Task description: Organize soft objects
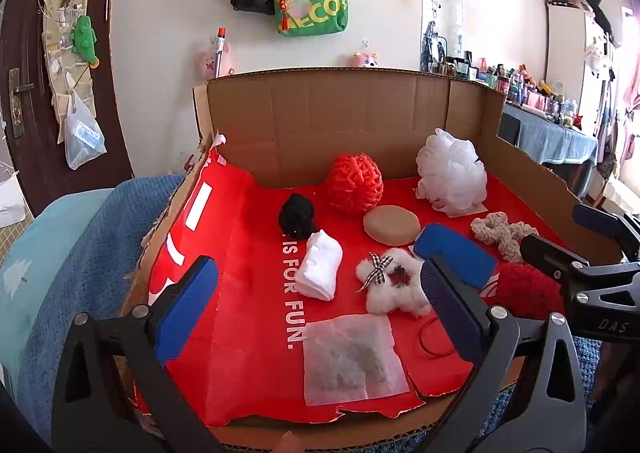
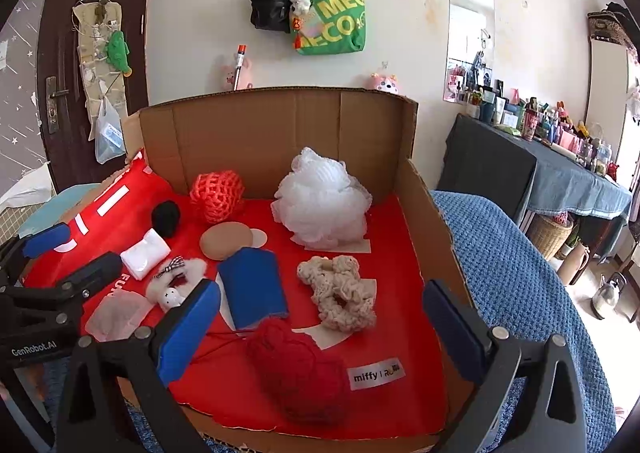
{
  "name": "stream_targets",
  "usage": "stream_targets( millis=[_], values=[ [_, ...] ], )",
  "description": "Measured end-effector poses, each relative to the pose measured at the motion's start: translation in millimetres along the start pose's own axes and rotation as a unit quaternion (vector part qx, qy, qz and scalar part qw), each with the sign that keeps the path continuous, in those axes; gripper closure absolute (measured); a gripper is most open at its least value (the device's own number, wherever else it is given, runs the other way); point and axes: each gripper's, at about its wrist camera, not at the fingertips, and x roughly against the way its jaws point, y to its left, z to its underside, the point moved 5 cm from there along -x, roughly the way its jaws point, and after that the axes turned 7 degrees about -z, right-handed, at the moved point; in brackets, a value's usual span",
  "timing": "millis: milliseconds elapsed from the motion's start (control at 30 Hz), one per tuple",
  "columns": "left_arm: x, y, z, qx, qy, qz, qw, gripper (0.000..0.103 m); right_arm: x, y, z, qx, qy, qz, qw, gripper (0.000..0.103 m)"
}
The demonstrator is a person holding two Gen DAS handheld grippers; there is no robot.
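Note:
A cardboard box [image 1: 352, 113] lined with red paper holds soft things: a white mesh bath puff [image 1: 452, 173], an orange knit ball [image 1: 354, 183], a black pompom [image 1: 297, 216], a tan round sponge [image 1: 391, 229], a folded white cloth [image 1: 322, 271], a white fluffy toy with a checked bow [image 1: 390, 285], a blue pad [image 2: 254, 285], a beige scrunchie [image 2: 340, 291], a dark red yarn ball [image 2: 298, 371] and a gauze pouch [image 1: 352, 359]. My left gripper [image 1: 316, 317] is open and empty above the box's near left. My right gripper [image 2: 320, 333] is open and empty above the yarn ball.
The box rests on a blue knit blanket [image 2: 516, 273]. Behind it is a wall with hanging bags [image 1: 312, 1] and a dark door [image 1: 36, 65] at left. A cluttered table [image 2: 560, 157] with bottles stands at the right, a wicker basket [image 2: 550, 235] beneath it.

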Motion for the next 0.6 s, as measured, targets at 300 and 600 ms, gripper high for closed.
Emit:
stream_targets(
  millis=[300,600],
  values=[
    [-2.9,-0.3,1.9,0.000,0.005,0.001,1.0000,0.000,-2.7,-0.7,2.5,0.000,0.007,0.002,1.000,0.000],
    [-2.9,-0.6,1.8,0.001,0.005,0.001,1.0000,0.000,-2.6,-0.9,2.5,0.000,0.007,0.002,1.000,0.000]
  ],
)
